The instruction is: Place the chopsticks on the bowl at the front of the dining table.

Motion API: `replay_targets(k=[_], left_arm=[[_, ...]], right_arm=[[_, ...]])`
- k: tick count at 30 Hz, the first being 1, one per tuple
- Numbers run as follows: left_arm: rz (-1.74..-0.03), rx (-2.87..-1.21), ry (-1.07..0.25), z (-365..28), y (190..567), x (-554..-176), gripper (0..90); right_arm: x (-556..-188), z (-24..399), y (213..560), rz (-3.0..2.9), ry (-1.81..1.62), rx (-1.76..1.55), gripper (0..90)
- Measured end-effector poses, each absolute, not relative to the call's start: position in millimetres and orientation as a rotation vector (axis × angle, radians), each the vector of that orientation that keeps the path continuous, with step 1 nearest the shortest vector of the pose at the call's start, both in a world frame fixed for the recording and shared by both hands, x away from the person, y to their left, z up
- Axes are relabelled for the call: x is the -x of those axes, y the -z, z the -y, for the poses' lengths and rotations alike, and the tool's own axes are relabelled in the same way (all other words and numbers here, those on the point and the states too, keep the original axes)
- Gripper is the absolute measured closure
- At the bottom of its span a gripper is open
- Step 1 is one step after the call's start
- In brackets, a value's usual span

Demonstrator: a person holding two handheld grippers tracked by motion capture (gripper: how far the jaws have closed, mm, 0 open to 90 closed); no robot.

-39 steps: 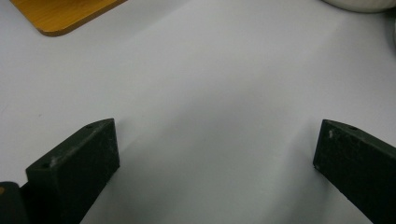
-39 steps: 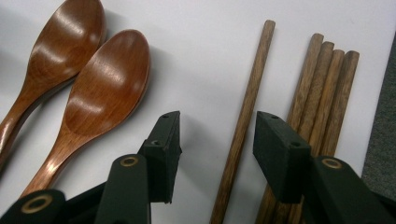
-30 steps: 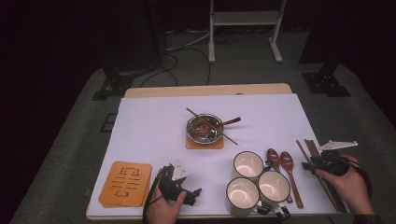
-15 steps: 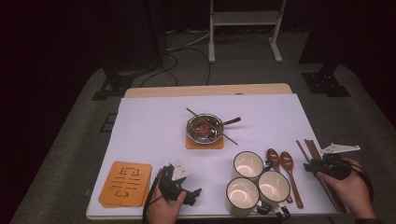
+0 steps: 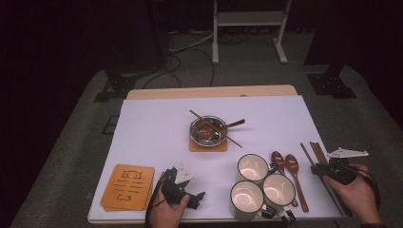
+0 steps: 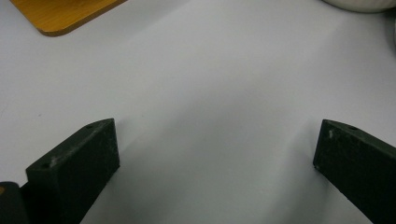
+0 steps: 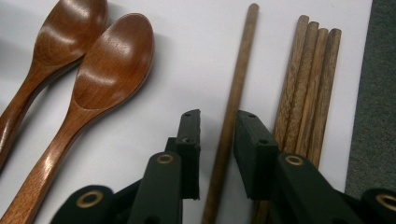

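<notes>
My left gripper [image 5: 194,198] rests on the white table [image 5: 152,137], jaws spread wide with nothing between them; a stack of wooden coasters [image 5: 128,186] lies to its left. Ahead of it, a metal bowl [image 5: 208,130] holds reddish food and crossed chopsticks. To its right stand three white mugs [image 5: 263,186]; I cannot tell their contents. My right gripper [image 7: 218,140] straddles a single chopstick [image 7: 231,107], jaws just closing, pads not yet pressing. Two wooden spoons [image 7: 107,65] lie to its left, four chopsticks [image 7: 306,88] to its right.
</notes>
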State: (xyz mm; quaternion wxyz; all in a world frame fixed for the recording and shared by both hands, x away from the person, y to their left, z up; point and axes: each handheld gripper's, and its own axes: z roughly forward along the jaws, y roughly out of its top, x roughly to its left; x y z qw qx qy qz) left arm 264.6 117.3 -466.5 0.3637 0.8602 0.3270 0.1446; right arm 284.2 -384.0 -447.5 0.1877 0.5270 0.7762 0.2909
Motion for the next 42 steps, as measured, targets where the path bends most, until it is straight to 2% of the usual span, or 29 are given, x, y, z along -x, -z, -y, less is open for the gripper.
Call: replay_targets(k=[7,42], left_arm=[[-0.842,-2.214,-0.373,-117,466,-265,0.0],[-0.841,-2.214,-0.372,-117,466,-265,0.0]], right_arm=[[-283,381,447,-2.193,-0.815,-1.473,79.3],[-285,371,447,-2.210,-0.830,-1.453,83.4]])
